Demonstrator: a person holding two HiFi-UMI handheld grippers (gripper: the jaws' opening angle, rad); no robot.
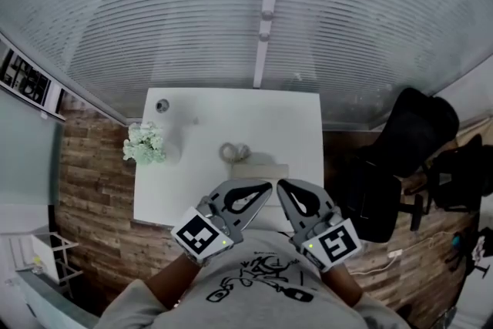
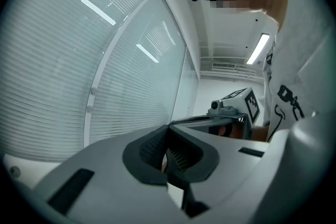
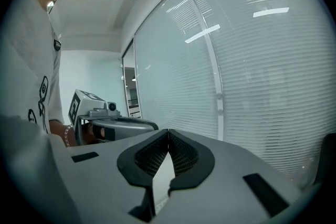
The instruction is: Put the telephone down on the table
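head view: left gripper (image 1: 266, 189) and right gripper (image 1: 282, 187) are held, fingers (image 3: 184, 157) clenched empty, over the desk (image 1: 300, 119); the telephone (image 1: 245, 159), seemingly, is laid there.

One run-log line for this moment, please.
left gripper: shut, empty | right gripper: shut, empty | telephone: on table, not held | both grippers over table's near edge

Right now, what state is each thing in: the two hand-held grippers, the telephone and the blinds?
Left hand-held gripper: shut, empty.
Right hand-held gripper: shut, empty.
Pale grey telephone: resting on the white rectangular table, untouched.
White slatted window blinds: lowered.
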